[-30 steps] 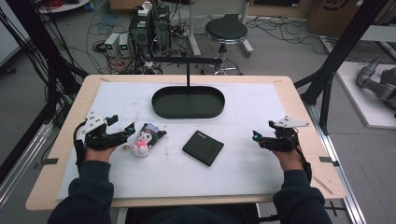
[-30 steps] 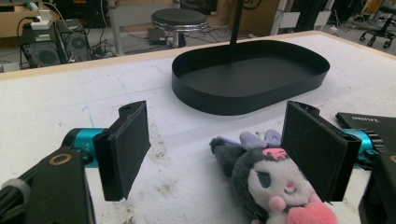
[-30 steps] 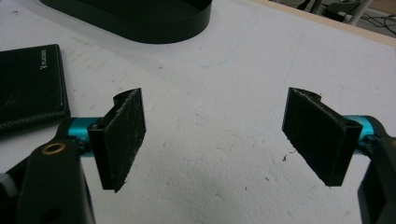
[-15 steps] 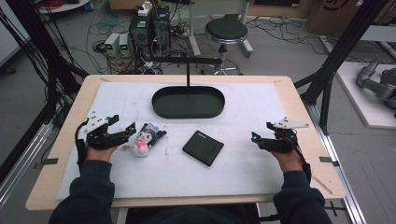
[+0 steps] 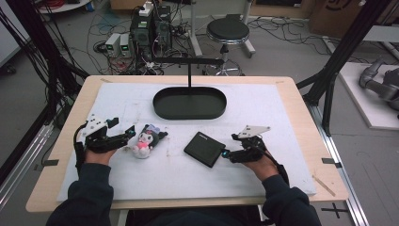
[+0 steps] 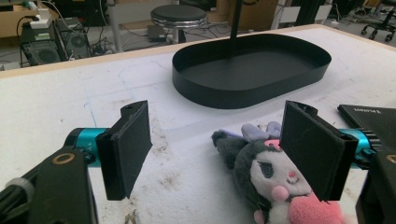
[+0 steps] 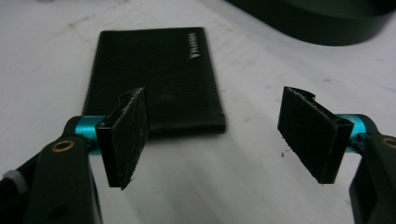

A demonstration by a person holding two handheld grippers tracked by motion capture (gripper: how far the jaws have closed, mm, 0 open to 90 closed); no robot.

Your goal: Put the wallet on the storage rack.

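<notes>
Both grippers sit wide open: the left gripper [image 5: 123, 136] just beside a soft plush doll [image 5: 145, 140], the right gripper [image 5: 227, 154] at the near edge of a flat, grainy black wallet [image 5: 204, 149]; behind stands a smooth oval black tray [image 5: 189, 102] on the scuffed white mat [image 5: 282, 117]

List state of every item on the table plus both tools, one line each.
Left tool: open, empty, beside the plush toy.
Right tool: open, empty, at the wallet's near edge.
Plush toy: lying on the mat, not gripped.
Black wallet: flat, closed, not gripped.
Black oval tray: upright, empty.
</notes>
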